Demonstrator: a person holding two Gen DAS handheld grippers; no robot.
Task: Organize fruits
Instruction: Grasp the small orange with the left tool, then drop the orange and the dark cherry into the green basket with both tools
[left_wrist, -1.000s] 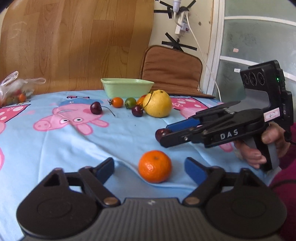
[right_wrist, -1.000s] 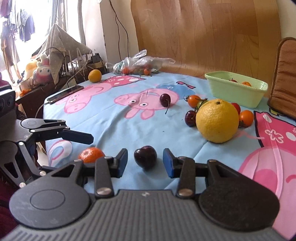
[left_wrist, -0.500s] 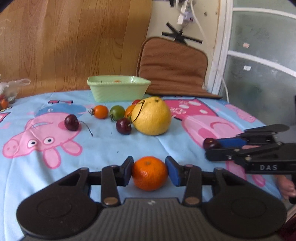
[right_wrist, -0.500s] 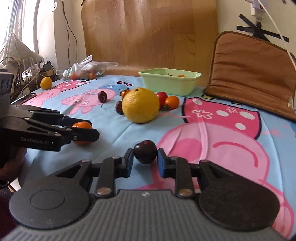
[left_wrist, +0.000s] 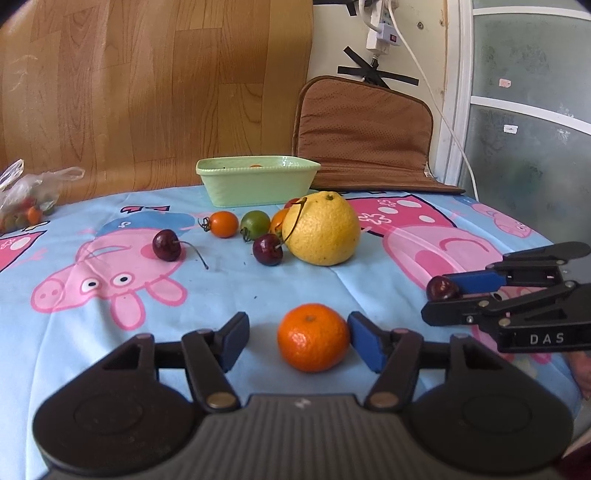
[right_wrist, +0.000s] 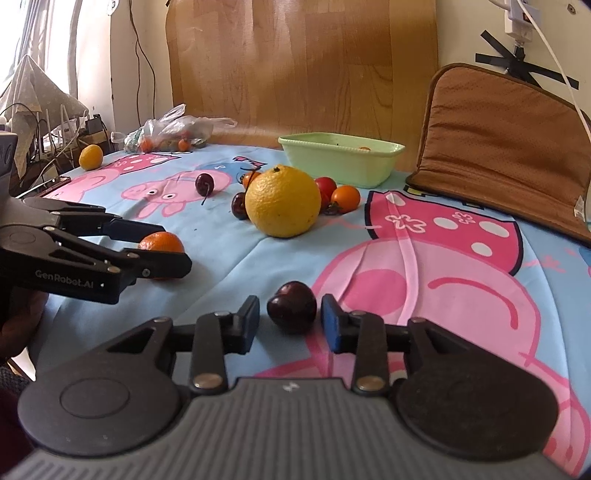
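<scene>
- The right tool reads "DAS" on its side; the left tool reads "GenRobot.AI".
- Left tool: jaws just opened, its right pad touching a glossy, dimpled tangerine, the left pad clear.
- Right tool: jaws just opened, a dark shiny cherry loose between them.
- Both fruits sit on the cartoon-pig cloth over the surface.

Bare cloth at lower left lies free; the big yellow fruit and cherries crowd mid-frame before the green tub.
</scene>
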